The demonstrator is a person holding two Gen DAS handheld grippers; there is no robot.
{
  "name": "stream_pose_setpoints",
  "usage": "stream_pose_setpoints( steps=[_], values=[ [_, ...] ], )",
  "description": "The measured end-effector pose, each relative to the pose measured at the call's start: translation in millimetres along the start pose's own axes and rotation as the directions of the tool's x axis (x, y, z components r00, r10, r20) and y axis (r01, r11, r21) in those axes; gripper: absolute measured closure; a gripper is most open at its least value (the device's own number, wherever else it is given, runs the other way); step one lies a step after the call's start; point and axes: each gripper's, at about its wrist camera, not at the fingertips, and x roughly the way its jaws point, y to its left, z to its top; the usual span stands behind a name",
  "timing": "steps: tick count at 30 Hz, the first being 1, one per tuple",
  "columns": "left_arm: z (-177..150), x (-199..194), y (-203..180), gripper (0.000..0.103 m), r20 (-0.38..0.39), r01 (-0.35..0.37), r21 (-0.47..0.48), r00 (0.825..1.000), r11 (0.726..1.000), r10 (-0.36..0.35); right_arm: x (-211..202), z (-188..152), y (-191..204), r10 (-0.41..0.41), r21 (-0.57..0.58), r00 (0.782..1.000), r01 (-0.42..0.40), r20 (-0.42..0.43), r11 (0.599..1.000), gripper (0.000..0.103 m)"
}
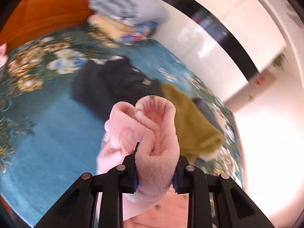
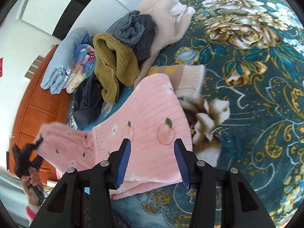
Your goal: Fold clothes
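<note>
A pink fleece garment with peach prints (image 2: 148, 133) lies on the teal floral bedspread (image 2: 256, 95). My left gripper (image 1: 156, 163) is shut on a bunched fold of this pink garment (image 1: 152, 129) and lifts it; this gripper also shows at the left of the right wrist view (image 2: 28, 157), holding the garment's corner. My right gripper (image 2: 153, 161) is open, its blue pads (image 2: 124, 161) just above the flat part of the garment, holding nothing.
A pile of clothes lies beyond: a mustard knit (image 2: 114, 66), a grey garment (image 2: 133, 30), a dark garment (image 2: 87, 100), a pale pink fluffy one (image 2: 167, 20). Folded blue bedding (image 2: 62, 60) sits by the wooden headboard (image 2: 36, 102). A white wall stands behind.
</note>
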Motion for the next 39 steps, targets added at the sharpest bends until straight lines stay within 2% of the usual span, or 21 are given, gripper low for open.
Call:
stream_pose_setpoints(
  steps=[4,8,13,18,21,23,25,27,30,32,35,37,39],
  values=[
    [-40,40,-85,0.075,-0.082,0.024,0.158,0.997,0.987,-0.011,6,0,-1,0.024,-0.004,1.000,-0.024,-0.004,1.000,0.055],
    [-101,86,-136,0.075,-0.185,0.015,0.279,0.982,0.960,0.038,-1,2,-12,0.015,-0.008,1.000,-0.015,0.014,1.000,0.055],
    [-175,123,-174,0.075,-0.288,0.015,0.426,0.950,0.905,0.120,-14,3,-39,-0.014,0.032,0.999,0.012,0.039,0.999,0.054],
    [-223,148,-183,0.073,-0.335,-0.001,0.538,0.917,0.843,0.215,-15,1,-63,-0.031,0.098,0.999,0.027,0.035,0.995,0.054],
    [-229,148,-180,0.069,-0.348,0.010,0.530,0.914,0.848,0.207,-13,1,-64,-0.032,0.098,0.999,0.029,0.028,0.995,0.054],
    [-229,145,-181,0.060,-0.360,0.030,0.519,0.914,0.854,0.187,-11,2,-63,-0.032,0.093,0.999,0.030,0.023,0.995,0.054],
    [-226,135,-183,0.047,-0.388,0.082,0.492,0.912,0.867,0.134,-9,3,-60,-0.031,0.085,0.999,0.029,0.021,0.996,0.054],
    [-223,126,-186,0.044,-0.414,0.134,0.463,0.907,0.876,0.080,-8,4,-57,-0.034,0.071,0.999,0.033,0.022,0.997,0.054],
    [-210,101,-182,0.042,-0.390,0.199,0.438,0.921,0.876,-0.015,-10,6,-52,-0.039,0.057,0.999,0.037,0.033,0.998,0.054],
    [-188,87,-165,0.041,-0.310,0.172,0.402,0.950,0.899,-0.043,-13,8,-51,-0.028,0.057,0.999,0.025,0.043,0.998,0.054],
    [-150,76,-116,0.038,-0.192,0.069,0.272,0.981,0.960,-0.017,-17,10,-44,0.012,0.041,0.999,-0.014,0.053,0.999,0.054],
    [-125,70,-80,0.036,-0.119,0.004,0.168,0.993,0.986,0.016,-15,11,-37,0.053,0.021,0.998,-0.054,0.043,0.998,0.053],
    [-115,67,-53,0.032,-0.081,-0.046,0.115,0.995,0.992,0.055,-7,10,-25,0.090,-0.016,0.996,-0.090,0.012,0.996,0.045]
  ],
)
